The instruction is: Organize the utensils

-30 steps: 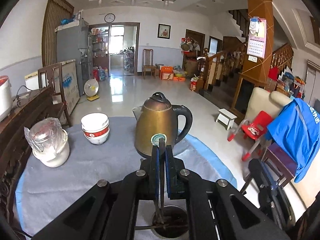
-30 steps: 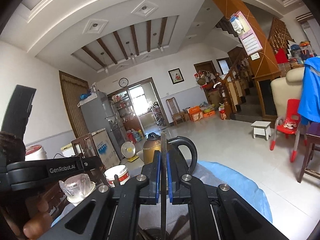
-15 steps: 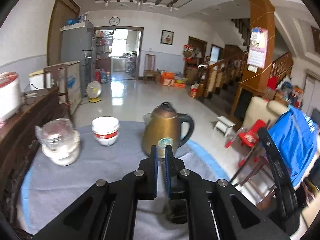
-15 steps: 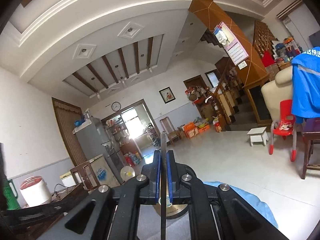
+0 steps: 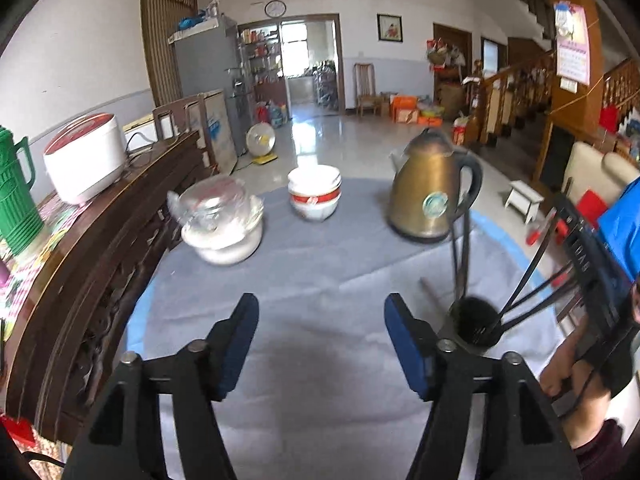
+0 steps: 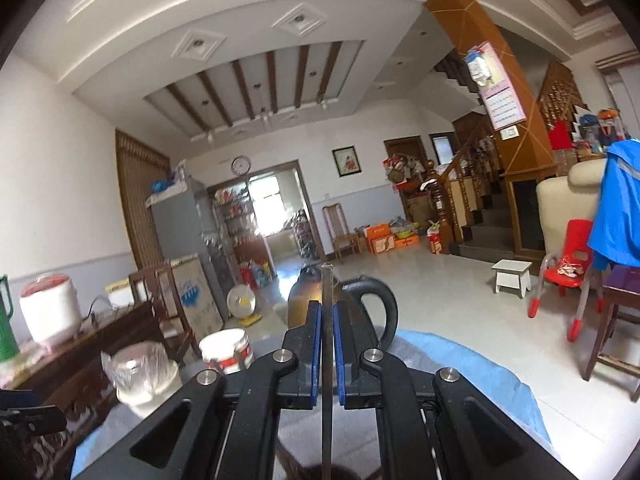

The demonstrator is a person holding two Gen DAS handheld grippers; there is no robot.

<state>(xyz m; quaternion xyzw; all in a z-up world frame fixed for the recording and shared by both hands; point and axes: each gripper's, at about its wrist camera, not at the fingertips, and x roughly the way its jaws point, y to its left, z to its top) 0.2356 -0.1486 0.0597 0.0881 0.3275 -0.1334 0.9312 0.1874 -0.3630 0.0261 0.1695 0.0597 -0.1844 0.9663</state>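
My left gripper [image 5: 320,312] hovers over the grey cloth [image 5: 320,264], its jaws opening and nothing between the blue pads. To its right stands a dark utensil holder [image 5: 474,320] with several thin dark sticks leaning out of it. One more stick [image 5: 430,292] lies on the cloth by the holder. My right gripper [image 6: 327,312] is shut on a thin upright stick [image 6: 327,280], whose lower end runs down toward the holder's rim [image 6: 320,474]. A hand [image 5: 560,376] holds that tool's black body [image 5: 588,276] at the right edge.
At the back of the cloth stand a brass kettle [image 5: 432,196], stacked white bowls [image 5: 315,196] and a bag-covered white jar [image 5: 222,224]. A dark wooden sideboard [image 5: 100,248] on the left carries a rice cooker [image 5: 84,156] and a green thermos [image 5: 16,200].
My left gripper let go of its stick over the holder, swung away to the left and opened. The right gripper kept its stick and shifted, so the kettle is back in its view.
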